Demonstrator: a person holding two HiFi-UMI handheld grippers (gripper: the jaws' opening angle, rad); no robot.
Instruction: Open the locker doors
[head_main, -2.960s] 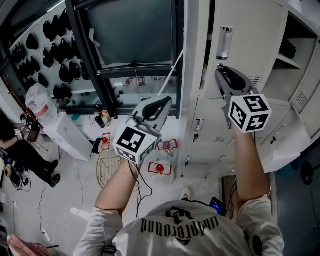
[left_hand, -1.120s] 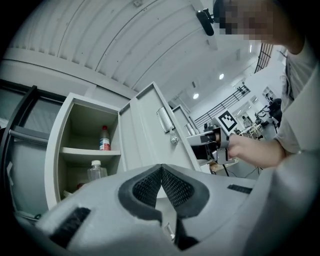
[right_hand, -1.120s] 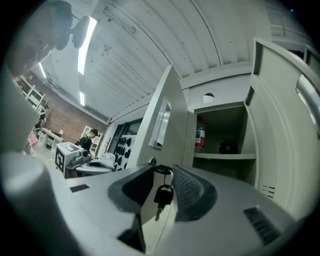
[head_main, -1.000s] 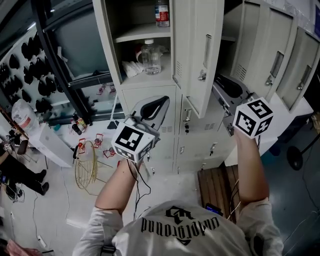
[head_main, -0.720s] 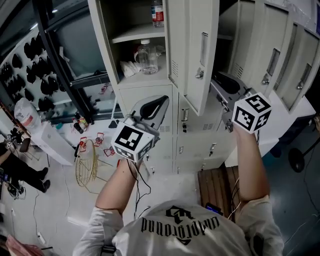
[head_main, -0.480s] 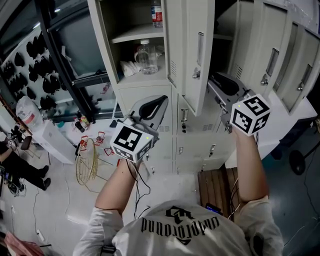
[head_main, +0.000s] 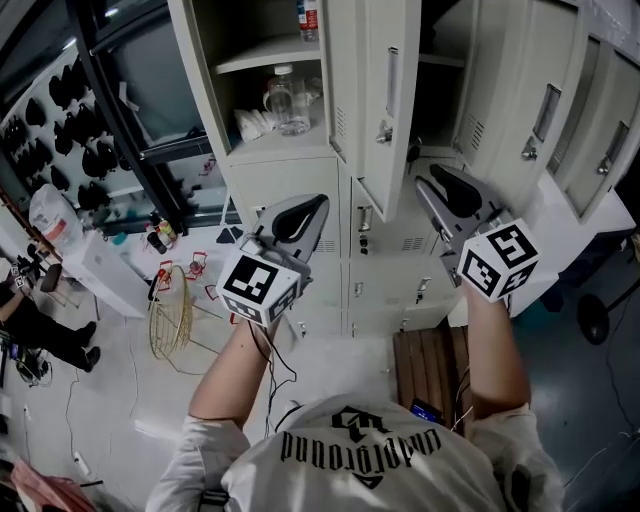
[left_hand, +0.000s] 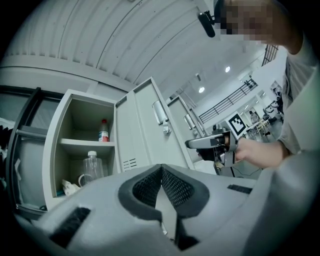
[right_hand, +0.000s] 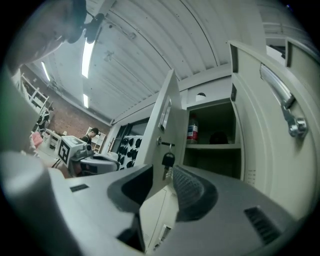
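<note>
The open door (head_main: 385, 90) hangs above and btwn my left gripper (head_main: 300, 212) and right gripper (head_main: 445, 192), w/ the open compartment (head_main: 205, 80) left of it (one bottle (head_main: 283, 100) under its shelf (head_main: 250, 55), another bottle (head_main: 306, 12) on it) and shut doors (head_main: 545, 110) at right.

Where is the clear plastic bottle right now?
Head view, upper left: the clear plastic bottle stands in the open cream metal locker, under its shelf.

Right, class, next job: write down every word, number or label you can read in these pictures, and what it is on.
No text can be quoted.
Shirt print: ornate letters seen upside down, unreadable.
Red label on the upper-shelf bottle: too small.
Marker cubes: black-and-white patterns only, no words.
</note>
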